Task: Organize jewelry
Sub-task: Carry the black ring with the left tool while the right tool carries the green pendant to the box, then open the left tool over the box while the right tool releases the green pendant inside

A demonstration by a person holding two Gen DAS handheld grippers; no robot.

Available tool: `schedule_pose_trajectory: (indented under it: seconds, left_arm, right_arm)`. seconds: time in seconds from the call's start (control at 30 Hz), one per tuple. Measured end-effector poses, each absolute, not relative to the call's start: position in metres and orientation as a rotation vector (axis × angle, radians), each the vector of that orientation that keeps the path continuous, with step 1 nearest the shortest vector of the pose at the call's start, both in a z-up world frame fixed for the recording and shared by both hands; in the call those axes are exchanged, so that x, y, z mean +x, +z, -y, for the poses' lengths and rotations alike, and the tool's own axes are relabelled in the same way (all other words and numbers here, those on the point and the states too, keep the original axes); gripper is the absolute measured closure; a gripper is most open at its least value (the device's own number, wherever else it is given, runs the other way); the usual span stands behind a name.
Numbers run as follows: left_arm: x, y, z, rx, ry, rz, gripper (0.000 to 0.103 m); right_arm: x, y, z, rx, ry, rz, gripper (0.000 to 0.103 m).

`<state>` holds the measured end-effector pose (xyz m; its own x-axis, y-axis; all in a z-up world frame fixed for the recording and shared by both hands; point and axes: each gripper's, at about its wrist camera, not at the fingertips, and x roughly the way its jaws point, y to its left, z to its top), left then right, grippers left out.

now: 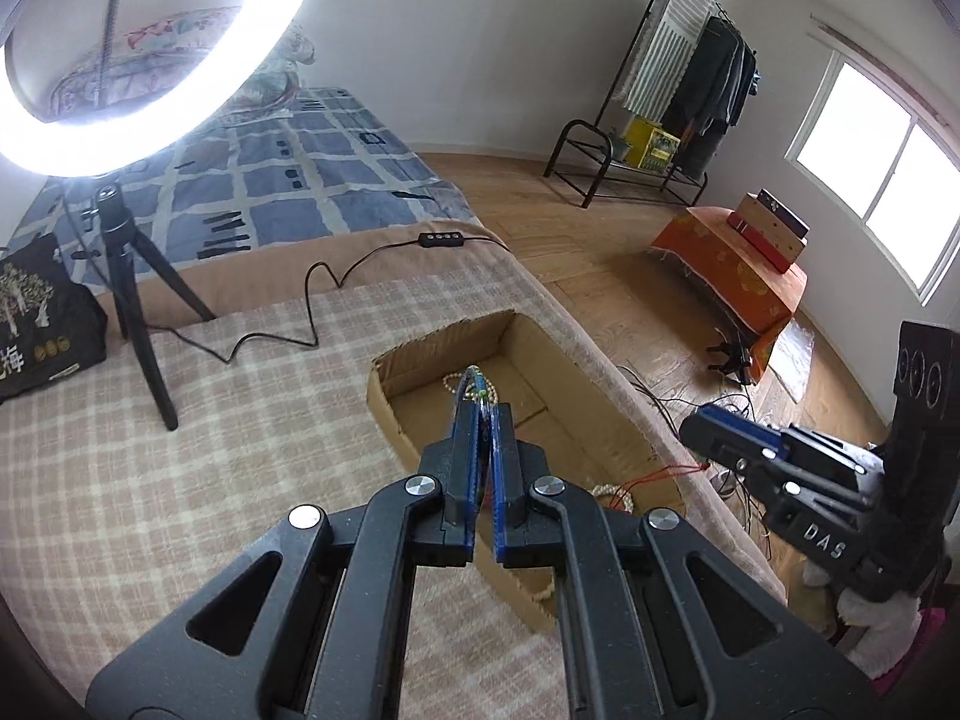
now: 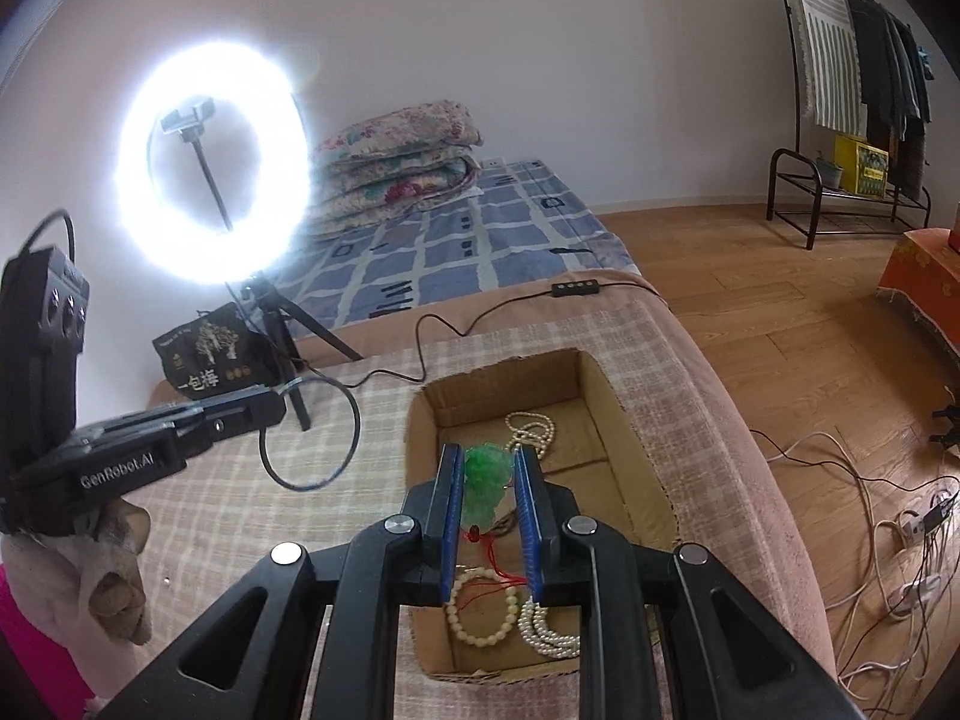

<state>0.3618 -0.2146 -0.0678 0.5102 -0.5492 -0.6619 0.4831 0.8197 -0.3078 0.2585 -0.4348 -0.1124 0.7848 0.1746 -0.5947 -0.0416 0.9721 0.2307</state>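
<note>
Right tongs | we are clamping green pendant over cardboard box | left tongs closed, pinching blue bangle

White letters "DAS" show on the black body of the right tool, seen from the left wrist view. Over in the right wrist view, "GenRobot.AI" runs along the side of the left tool. The black bag by the lamp stand carries a tree picture and pale Chinese characters that look like "一包梅"; the smaller print on it is too tiny to read.
</note>
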Motion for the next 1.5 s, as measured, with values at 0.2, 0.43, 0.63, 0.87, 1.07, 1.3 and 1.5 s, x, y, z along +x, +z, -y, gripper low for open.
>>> schedule_pose_trajectory:
  seconds: [0.2,0.43,0.63,0.87,1.07,1.3,1.5]
  left_arm:
    - [0.385,-0.082,0.237,-0.068,-0.612,-0.847,0.102]
    - [0.407,-0.110,0.254,-0.047,-0.585,-0.900,0.102]
    - [0.422,-0.126,0.263,-0.030,-0.567,-0.924,0.102]
    - [0.431,-0.132,0.268,-0.022,-0.556,-0.929,0.102]
    - [0.432,-0.130,0.269,0.001,-0.545,-0.919,0.087]
    - [0.429,-0.124,0.262,0.005,-0.514,-0.891,0.052]
    - [0.423,-0.115,0.257,0.009,-0.500,-0.879,0.035]
  right_arm:
    - [0.273,-0.127,0.444,0.199,0.097,-0.692,0.087]
    - [0.288,-0.144,0.449,0.187,0.089,-0.727,0.087]
    - [0.297,-0.156,0.452,0.194,0.092,-0.755,0.087]
    - [0.302,-0.167,0.454,0.198,0.092,-0.776,0.085]
    - [0.302,-0.169,0.452,0.186,0.082,-0.779,0.056]
    - [0.301,-0.171,0.448,0.129,0.028,-0.785,0.011]
    - [0.297,-0.170,0.449,0.120,0.013,-0.784,0.003]
